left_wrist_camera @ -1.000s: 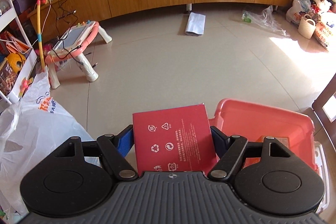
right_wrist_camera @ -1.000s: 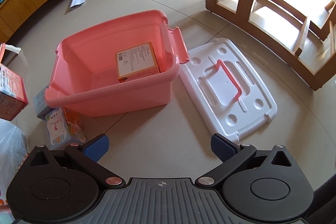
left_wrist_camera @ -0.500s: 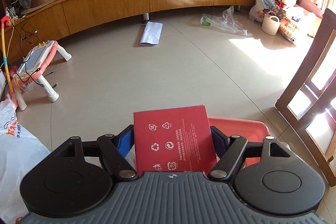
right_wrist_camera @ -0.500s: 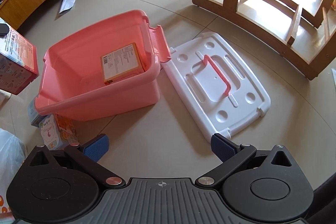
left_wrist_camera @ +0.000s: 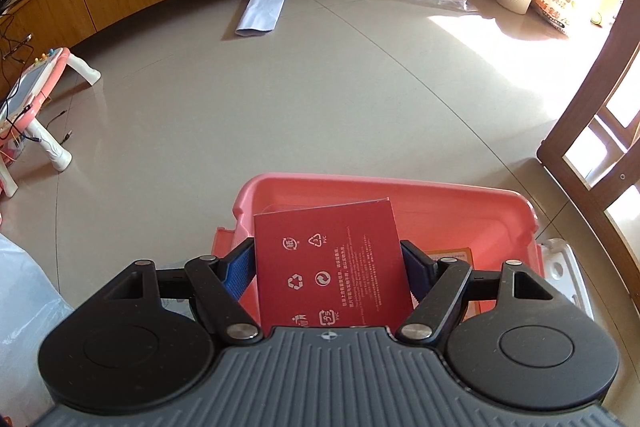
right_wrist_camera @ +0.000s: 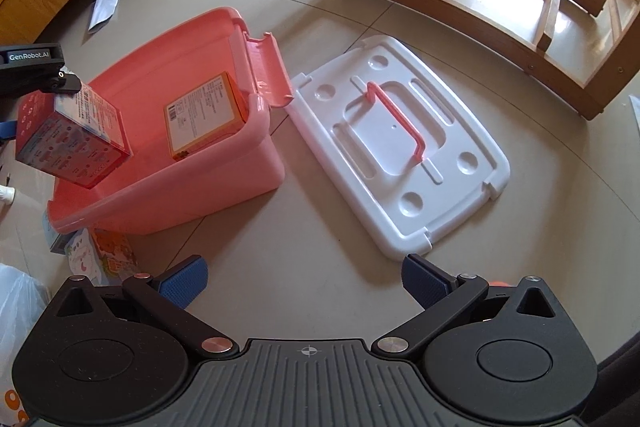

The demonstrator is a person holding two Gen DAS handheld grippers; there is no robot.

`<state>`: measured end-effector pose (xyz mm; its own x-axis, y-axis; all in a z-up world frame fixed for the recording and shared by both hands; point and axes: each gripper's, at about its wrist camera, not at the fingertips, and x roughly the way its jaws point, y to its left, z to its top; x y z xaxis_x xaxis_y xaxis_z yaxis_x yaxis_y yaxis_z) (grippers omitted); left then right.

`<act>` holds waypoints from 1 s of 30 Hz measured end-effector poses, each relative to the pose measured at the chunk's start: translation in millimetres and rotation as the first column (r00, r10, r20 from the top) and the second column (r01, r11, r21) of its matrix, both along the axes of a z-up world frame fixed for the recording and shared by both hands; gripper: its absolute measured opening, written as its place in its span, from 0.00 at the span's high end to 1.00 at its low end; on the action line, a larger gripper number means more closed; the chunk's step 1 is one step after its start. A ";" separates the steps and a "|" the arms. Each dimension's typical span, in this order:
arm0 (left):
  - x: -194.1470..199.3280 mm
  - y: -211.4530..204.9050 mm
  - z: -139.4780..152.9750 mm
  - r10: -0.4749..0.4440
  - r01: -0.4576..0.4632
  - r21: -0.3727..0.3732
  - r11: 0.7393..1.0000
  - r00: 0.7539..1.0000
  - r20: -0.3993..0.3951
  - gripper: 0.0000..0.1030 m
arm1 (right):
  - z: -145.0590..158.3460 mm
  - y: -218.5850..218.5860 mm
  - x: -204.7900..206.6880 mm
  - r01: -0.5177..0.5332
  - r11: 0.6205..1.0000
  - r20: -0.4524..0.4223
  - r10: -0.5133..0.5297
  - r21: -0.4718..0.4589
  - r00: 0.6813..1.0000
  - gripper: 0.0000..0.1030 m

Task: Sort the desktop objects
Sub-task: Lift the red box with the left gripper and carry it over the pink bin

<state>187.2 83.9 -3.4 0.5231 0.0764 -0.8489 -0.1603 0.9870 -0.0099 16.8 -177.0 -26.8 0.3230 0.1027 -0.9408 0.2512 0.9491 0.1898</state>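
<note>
I am carrying the red box over the pink bin with the left gripper, its two blue pads pressing on the box's sides, so the tongs are clamped on it. From the right wrist view the box is hanging tilted above the bin's near-left corner, not yet touching the floor of the bin. I judge this to be the drop-off step for this item: the next move is calling for me to lower it inside the walls, beside the orange box already lying there, and then part the fingers.

The right gripper is idling with its tongs wide apart and nothing between them, hovering over bare floor near the white lid, which is lying flat just beside the bin.

Counting: I am seeing one bin, one lid, one box inside, one box in my grip, and at least two small cartons waiting on the floor against the bin's front-left corner; whether more are hidden behind them I cannot tell
</note>
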 end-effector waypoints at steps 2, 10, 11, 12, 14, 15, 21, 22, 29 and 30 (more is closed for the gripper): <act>5.3 0.1 -11.0 0.003 -0.003 -0.005 1.000 1.000 -0.011 0.27 | -1.8 -0.4 1.5 0.001 1.000 -0.005 -0.001 0.000 1.000 0.00; 19.1 2.9 -50.4 -0.019 0.021 0.028 0.999 0.997 -0.072 0.27 | -9.1 -5.1 7.0 0.013 1.000 -0.027 -0.013 0.000 1.000 0.00; 19.4 3.7 -53.4 -0.020 0.023 0.026 0.999 0.997 -0.078 0.27 | -10.3 -5.6 7.2 0.015 1.000 -0.031 -0.015 0.000 0.999 0.00; 19.8 4.3 -56.8 -0.020 0.022 0.027 0.999 0.996 -0.083 0.27 | -11.7 -6.1 7.7 0.017 1.000 -0.035 -0.017 0.001 0.999 0.00; 20.3 5.7 -63.3 -0.019 0.022 0.027 0.999 0.995 -0.093 0.27 | -14.2 -6.3 8.6 0.018 1.000 -0.041 -0.018 -0.001 0.999 0.00; 20.2 6.8 -66.2 -0.019 0.021 0.026 0.999 0.995 -0.098 0.27 | -15.3 -6.0 8.8 0.017 1.000 -0.045 -0.017 -0.001 0.999 0.00; 19.8 7.0 -76.8 -0.036 0.041 0.031 0.999 0.991 -0.128 0.27 | -18.9 -2.3 9.6 0.004 1.000 -0.054 -0.004 -0.007 0.999 0.00; 20.1 4.9 -77.2 -0.046 0.051 0.039 0.998 0.990 -0.133 0.28 | -19.4 -1.8 9.7 0.003 1.000 -0.056 -0.003 -0.008 0.998 0.00; 18.3 -5.7 -80.1 -0.098 0.104 0.040 0.994 0.987 -0.127 0.28 | -24.0 -1.1 11.3 -0.002 1.000 -0.067 0.001 -0.017 0.998 0.00; 17.5 -7.2 -80.1 -0.103 0.108 0.033 0.994 0.987 -0.125 0.28 | -24.4 -1.1 11.5 -0.002 1.000 -0.069 0.001 -0.018 0.998 0.00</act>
